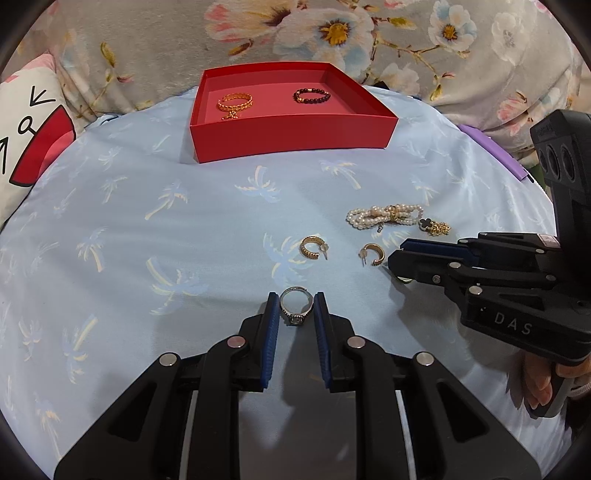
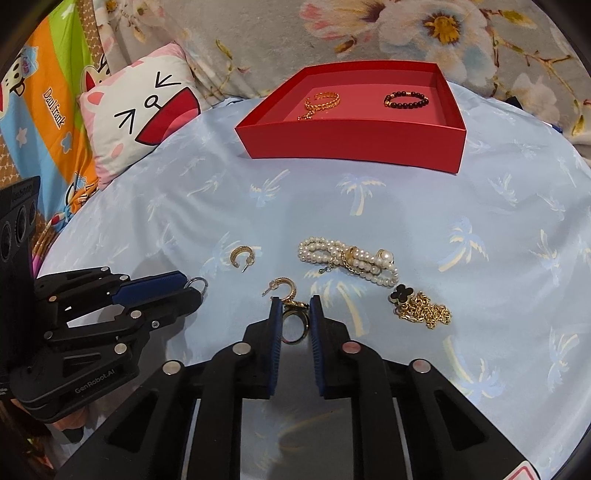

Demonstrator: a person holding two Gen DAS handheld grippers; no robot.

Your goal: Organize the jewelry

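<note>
while red cardboard tray (image 1: 291, 136) waits well ahead of both tools, gold chain bracelet (image 1: 235, 102) and dark bead bracelet (image 1: 312, 96) already inside, loose pieces lie on pale blue palm-print cloth (image 1: 147, 229), likely awaiting sorting. left gripper (image 1: 295, 310) narrowed, blue pads pinching silver stone-set ring (image 1: 295, 306) upright. right gripper (image 2: 295, 317) nearly pressed together, nipping gold band ring (image 2: 294, 325); gold hoop earring (image 2: 284, 290) just ahead, pearl strand (image 2: 347, 258) beyond.

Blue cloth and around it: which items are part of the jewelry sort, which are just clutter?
Job:
red box
gold bracelet, bead bracelet inside it
silver ring in left gripper
gold ring in right gripper
two hoop earrings
pearl bracelet
clover chain

Lying about:
cartoon pillow
floral blanket
</note>
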